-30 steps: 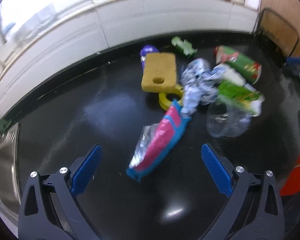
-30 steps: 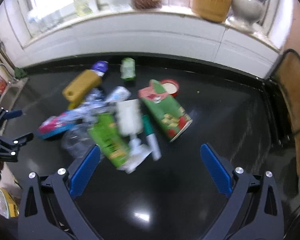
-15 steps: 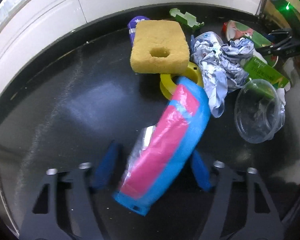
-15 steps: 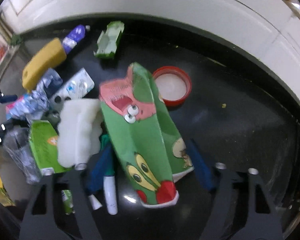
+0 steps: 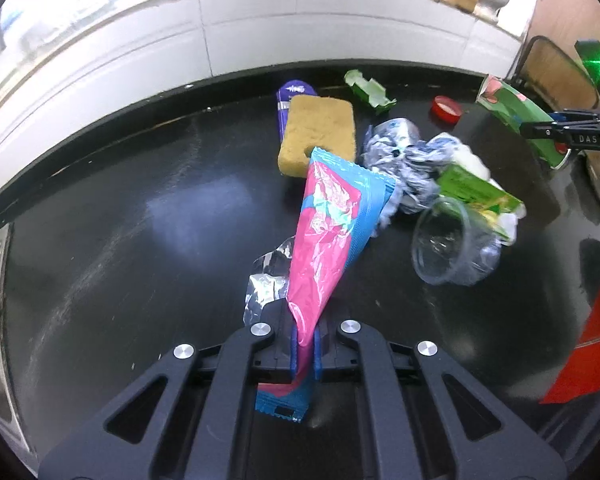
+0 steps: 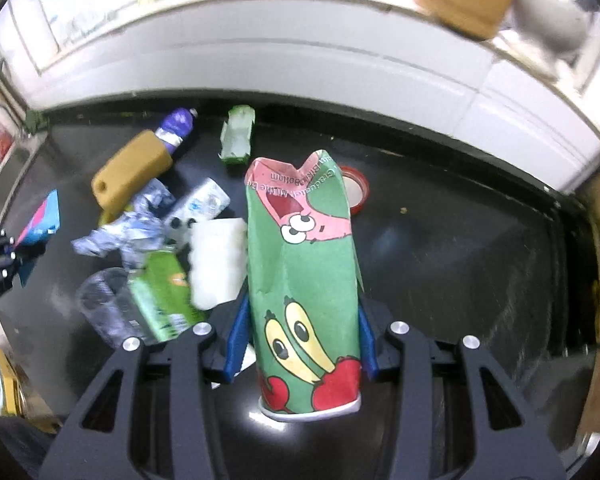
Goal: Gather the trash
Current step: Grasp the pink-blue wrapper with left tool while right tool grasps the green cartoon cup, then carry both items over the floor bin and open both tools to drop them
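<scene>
While both of my tools have just been closing, my left gripper (image 5: 305,350) is pinched flat on the pink wrapper (image 5: 327,236), whose length runs forward from the jaws over the counter (image 5: 140,240). My right gripper (image 6: 300,340) clamps the green paper cup (image 6: 306,280), also lengthwise (remaining rubbish lies between them).

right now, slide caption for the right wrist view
Right gripper clamps a crumpled green cartoon paper cup above a black countertop strewn with trash.
</scene>
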`<state>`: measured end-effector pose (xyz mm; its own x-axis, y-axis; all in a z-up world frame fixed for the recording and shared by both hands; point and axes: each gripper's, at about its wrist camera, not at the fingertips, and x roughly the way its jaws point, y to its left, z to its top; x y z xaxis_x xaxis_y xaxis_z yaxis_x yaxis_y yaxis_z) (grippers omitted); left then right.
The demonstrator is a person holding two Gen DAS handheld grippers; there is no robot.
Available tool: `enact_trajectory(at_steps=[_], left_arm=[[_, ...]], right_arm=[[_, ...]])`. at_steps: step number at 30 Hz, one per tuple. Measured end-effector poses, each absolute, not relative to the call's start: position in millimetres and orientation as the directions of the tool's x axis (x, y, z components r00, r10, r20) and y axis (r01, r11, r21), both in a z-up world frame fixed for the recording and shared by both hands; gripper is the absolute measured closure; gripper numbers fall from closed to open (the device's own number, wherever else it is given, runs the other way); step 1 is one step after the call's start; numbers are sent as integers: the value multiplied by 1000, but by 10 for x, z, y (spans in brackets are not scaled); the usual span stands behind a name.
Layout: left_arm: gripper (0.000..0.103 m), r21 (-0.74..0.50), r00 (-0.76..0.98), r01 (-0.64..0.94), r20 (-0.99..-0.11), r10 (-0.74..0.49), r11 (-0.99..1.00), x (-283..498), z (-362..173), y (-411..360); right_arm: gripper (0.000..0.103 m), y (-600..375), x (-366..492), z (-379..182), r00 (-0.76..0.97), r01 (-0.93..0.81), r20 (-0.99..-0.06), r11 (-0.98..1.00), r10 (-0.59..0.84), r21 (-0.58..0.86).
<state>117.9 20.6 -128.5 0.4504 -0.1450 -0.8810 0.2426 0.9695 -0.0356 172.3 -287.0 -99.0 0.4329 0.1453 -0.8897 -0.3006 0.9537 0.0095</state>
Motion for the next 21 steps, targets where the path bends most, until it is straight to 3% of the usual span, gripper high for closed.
enact_trajectory(at_steps=[7, 13, 21], left_arm=[[99, -56, 516, 138, -848, -120, 989, 690, -903, 554], [99, -61, 586, -82, -810, -1, 995, -10, -635, 1249], [99, -11, 504, -455, -828, 248, 890, -1624, -754, 2341]], right_arm=[[59, -2564, 1343, -660, 483, -292, -857, 956, 178, 34], [58, -1342, 958, -388, 470, -502, -819, 863, 329, 59], [58, 1000, -12, -462, 169, -820, -803, 534, 572, 208]])
